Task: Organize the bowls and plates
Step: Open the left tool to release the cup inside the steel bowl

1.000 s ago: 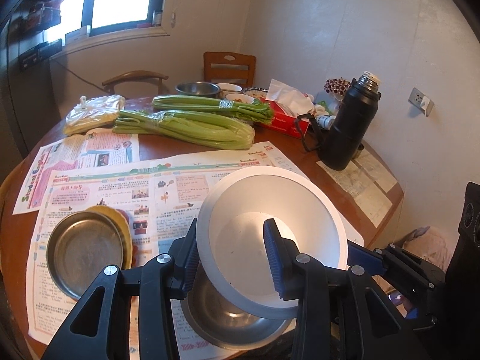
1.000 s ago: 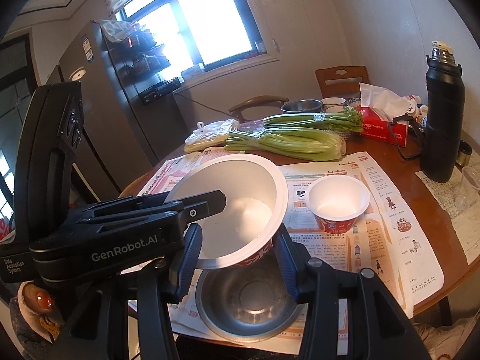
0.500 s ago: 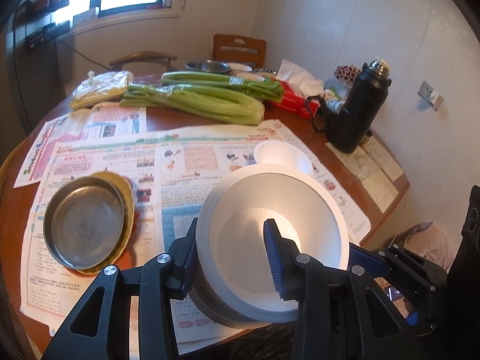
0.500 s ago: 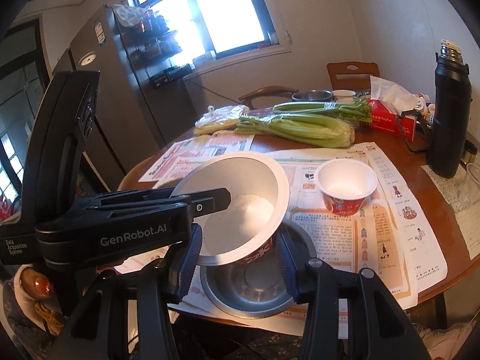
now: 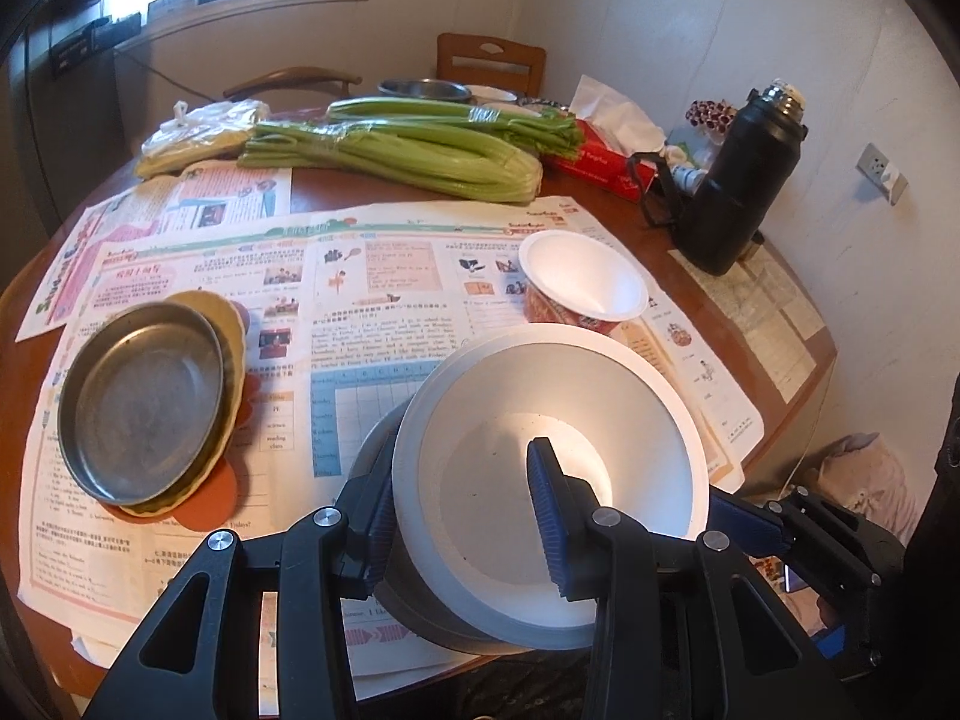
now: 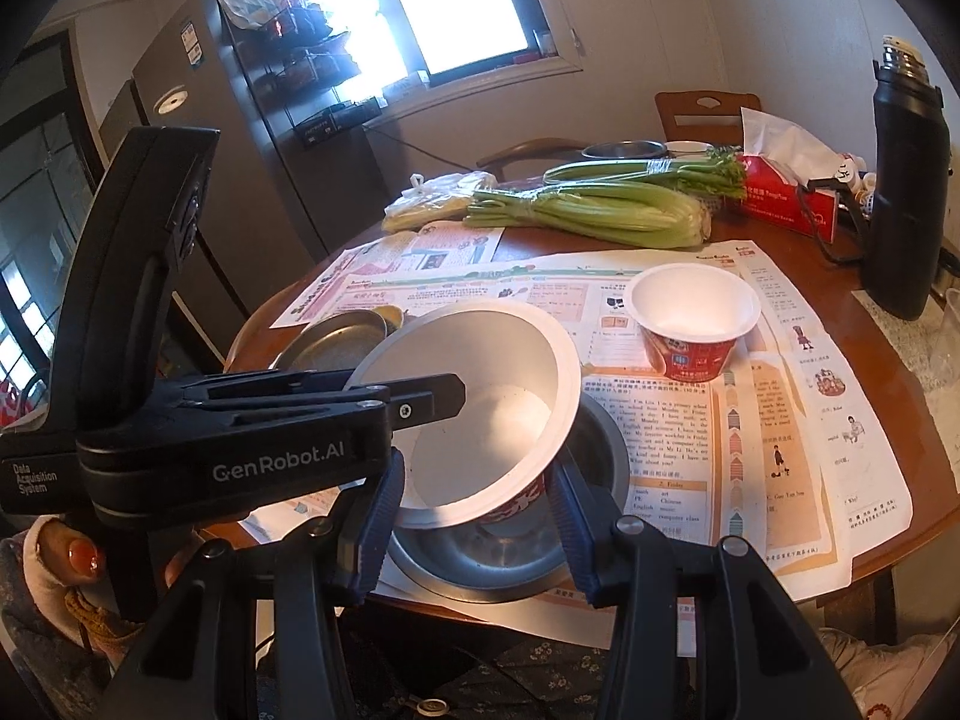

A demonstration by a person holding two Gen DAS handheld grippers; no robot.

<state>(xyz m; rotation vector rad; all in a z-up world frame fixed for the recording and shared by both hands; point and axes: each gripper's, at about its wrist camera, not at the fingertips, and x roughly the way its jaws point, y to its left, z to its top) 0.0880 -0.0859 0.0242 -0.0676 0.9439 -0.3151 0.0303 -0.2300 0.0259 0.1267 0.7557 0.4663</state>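
Nesting underway: large paper bowl (image 5: 543, 474) is clamped by its rim in the left gripper (image 5: 465, 525).
It is held tilted inside the steel bowl (image 6: 510, 552) at the table's near edge; right gripper (image 6: 474, 531) is spread wide around both.

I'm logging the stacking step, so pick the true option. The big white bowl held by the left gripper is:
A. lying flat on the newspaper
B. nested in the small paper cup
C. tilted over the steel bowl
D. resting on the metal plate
C: the left gripper pinches the white bowl's rim, and the bowl leans at an angle above the steel bowl, apart from the cup and the plate.
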